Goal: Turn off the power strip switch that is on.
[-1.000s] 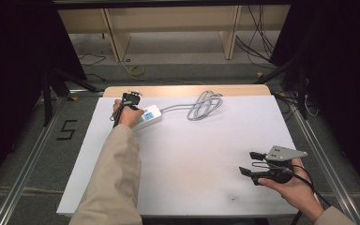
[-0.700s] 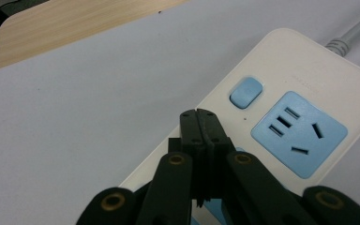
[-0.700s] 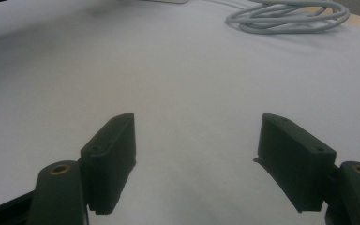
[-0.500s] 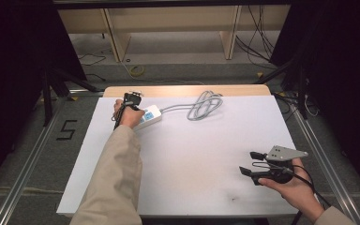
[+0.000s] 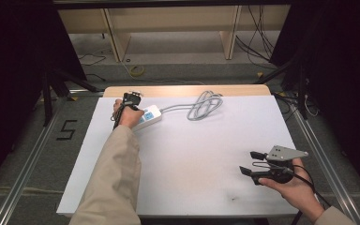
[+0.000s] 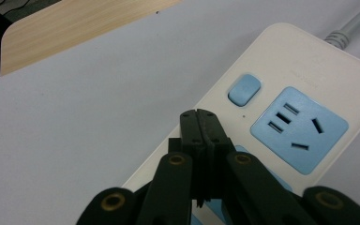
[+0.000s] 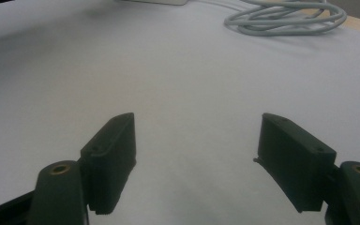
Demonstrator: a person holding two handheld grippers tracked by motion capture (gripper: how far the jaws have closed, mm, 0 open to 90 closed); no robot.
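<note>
At the far left of the table (image 5: 178,187), the left gripper (image 6: 200,123) hangs over the white power strip (image 5: 148,117), which lies near the far edge with its grey cable (image 5: 205,104) running right into a loose coil. In the left gripper view the jaws are pressed flat together with nothing between them, and their joined tip points down at the strip's face, just short of the blue switch (image 6: 244,89) and left of the blue socket (image 6: 299,129). Whether the tip already touches the plastic cannot be told from this angle. The work in hand looks like pressing that switch with the closed tip; no lamp or mark shows whether the strip is on or off, so the press seems not yet made, and what is left is a short push forward and down onto the button. No plug sits in the socket. Well apart, at the near right corner, the right gripper (image 5: 253,163) is held just above the bare table top with its jaws spread wide and empty; in its own view the coil lies far ahead. It appears to be waiting and has no part in this step.
</note>
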